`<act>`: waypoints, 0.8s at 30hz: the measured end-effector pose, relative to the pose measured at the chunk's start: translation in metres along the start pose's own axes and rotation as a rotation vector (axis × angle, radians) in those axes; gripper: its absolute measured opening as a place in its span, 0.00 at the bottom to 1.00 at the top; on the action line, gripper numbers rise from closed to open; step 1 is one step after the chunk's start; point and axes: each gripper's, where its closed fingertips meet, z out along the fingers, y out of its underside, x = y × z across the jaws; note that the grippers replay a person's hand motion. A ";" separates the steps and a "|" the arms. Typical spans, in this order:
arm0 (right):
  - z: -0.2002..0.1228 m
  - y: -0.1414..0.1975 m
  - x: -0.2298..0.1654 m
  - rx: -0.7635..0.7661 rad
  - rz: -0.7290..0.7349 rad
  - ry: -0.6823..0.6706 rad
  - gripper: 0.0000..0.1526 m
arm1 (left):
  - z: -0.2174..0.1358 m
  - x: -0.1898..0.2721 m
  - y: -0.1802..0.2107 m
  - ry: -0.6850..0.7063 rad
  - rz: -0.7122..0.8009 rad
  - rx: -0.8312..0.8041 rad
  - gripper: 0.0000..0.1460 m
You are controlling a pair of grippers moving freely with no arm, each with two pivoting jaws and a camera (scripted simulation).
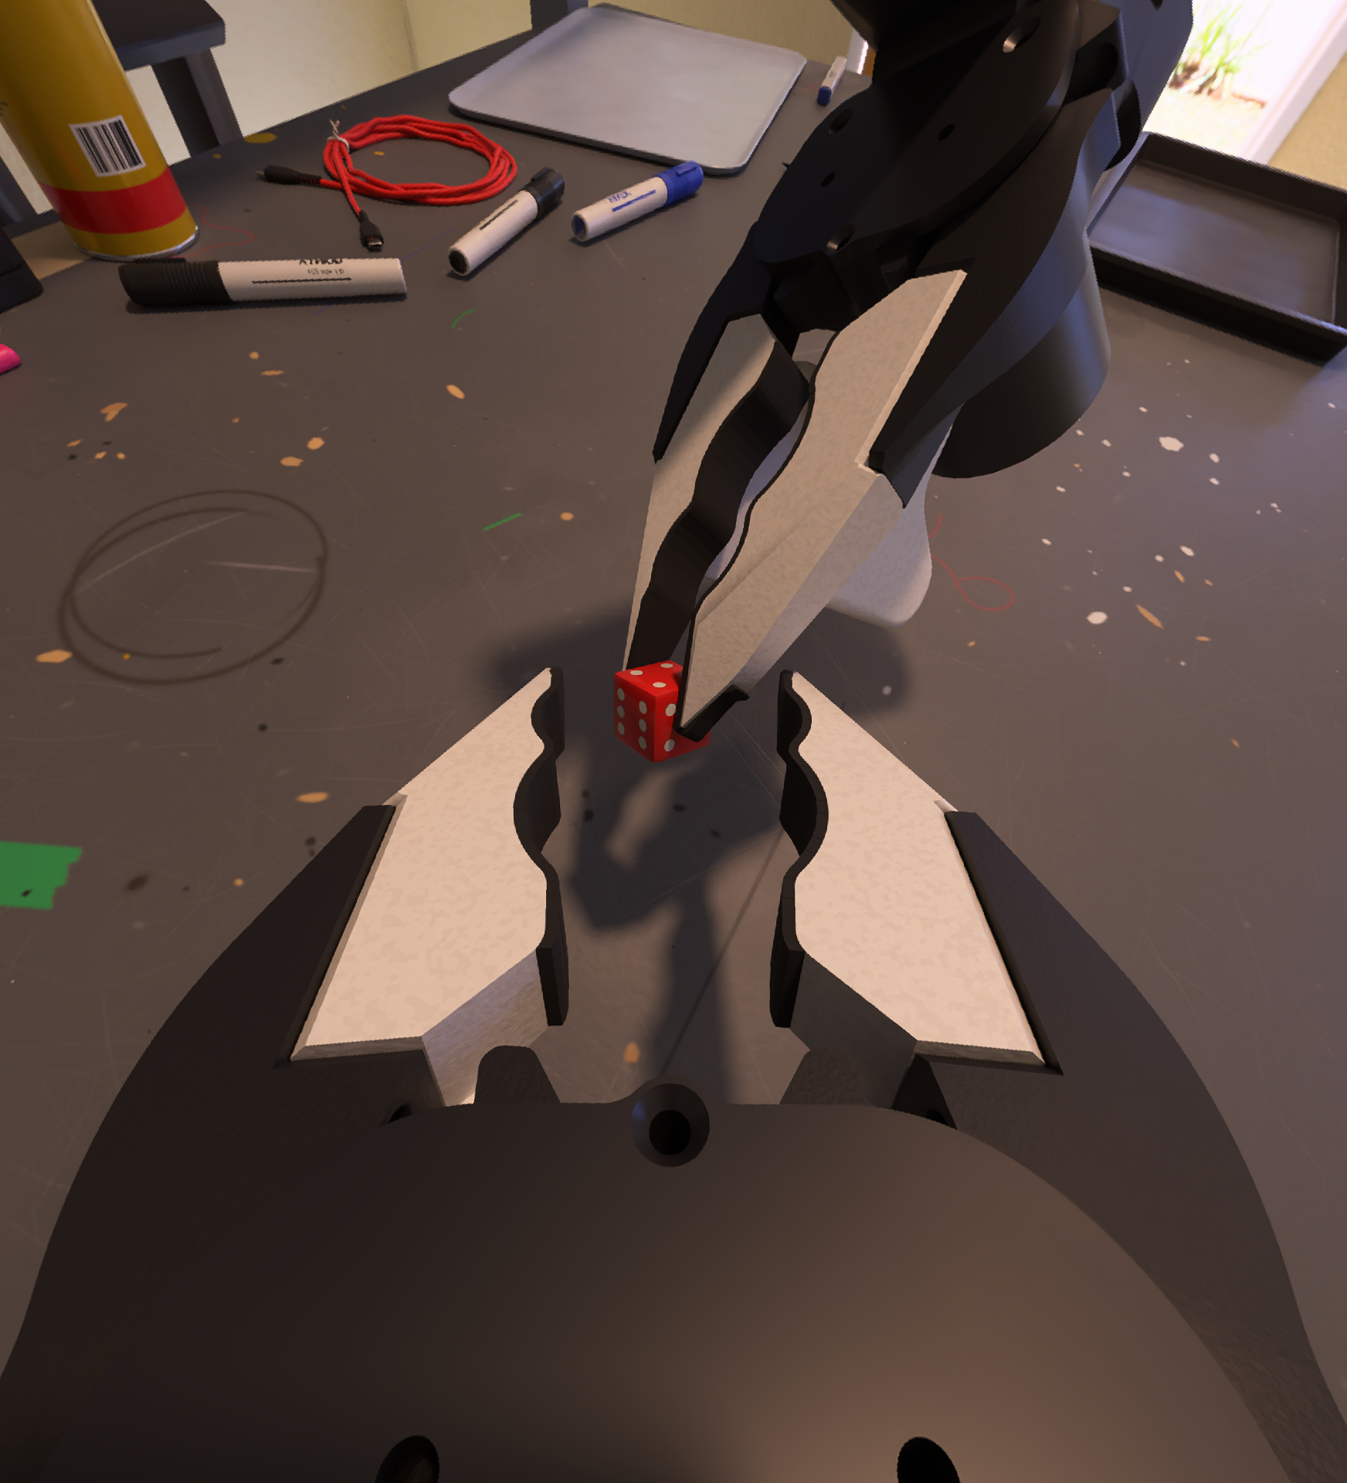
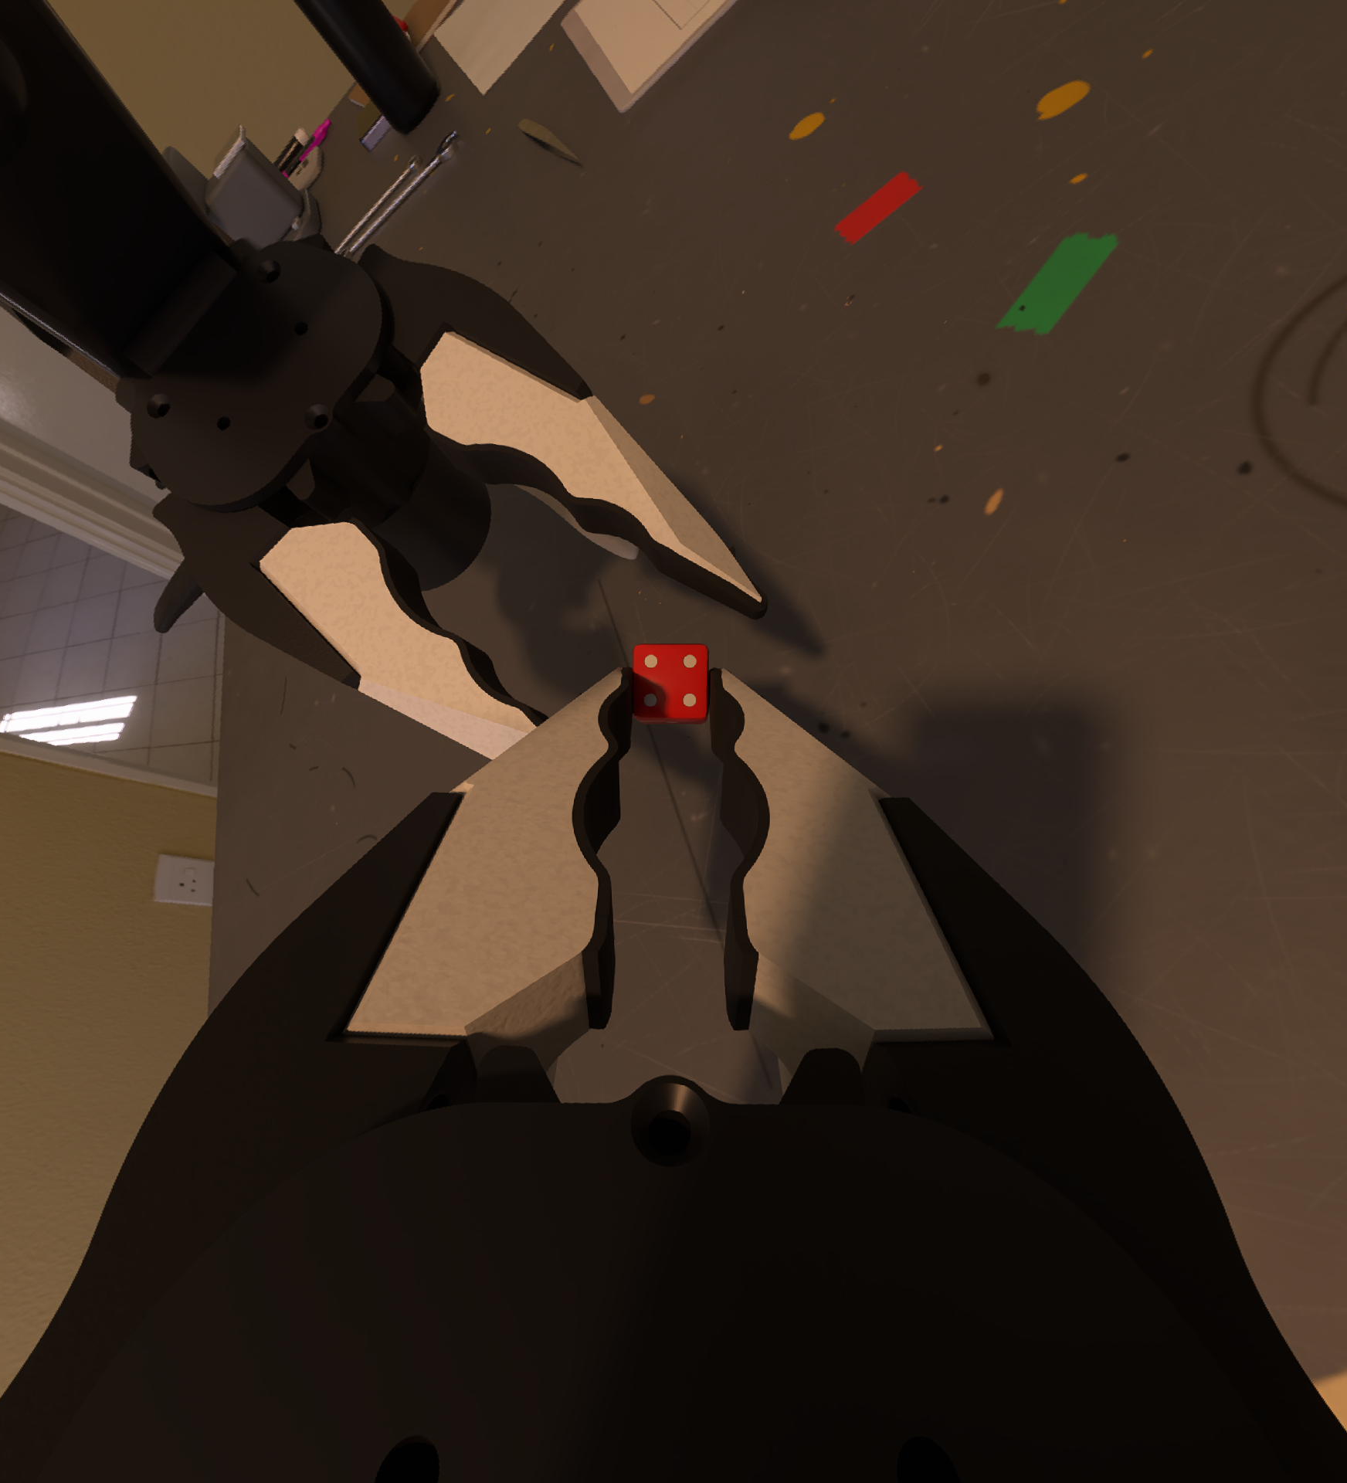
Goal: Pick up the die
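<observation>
A small red die with pale pips [image 1: 642, 710] is pinched between the fingertips of my right gripper [image 1: 674, 706], which reaches down from the upper right onto the dark table [image 1: 333, 722]. In the right wrist view the die [image 2: 670, 682] sits between the tips of the right gripper [image 2: 672, 678]. I cannot tell whether it is off the table. My left gripper [image 1: 670, 676] is open and empty, with its fingertips either side of the die, just short of it. It also shows in the right wrist view [image 2: 650, 662], open, at the upper left.
At the table's far side lie a yellow spray can [image 1: 68, 128], a coiled red cable [image 1: 421, 160], several markers [image 1: 265, 279], a grey tray [image 1: 630, 80] and a dark tray [image 1: 1232, 241]. A green tape patch [image 1: 4, 871] is at the left, a red one [image 2: 879, 207] farther off.
</observation>
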 end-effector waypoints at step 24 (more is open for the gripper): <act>-0.006 -0.013 0.007 0.041 0.011 -0.040 0.12 | 0.005 -0.010 -0.013 -0.027 -0.021 0.046 0.36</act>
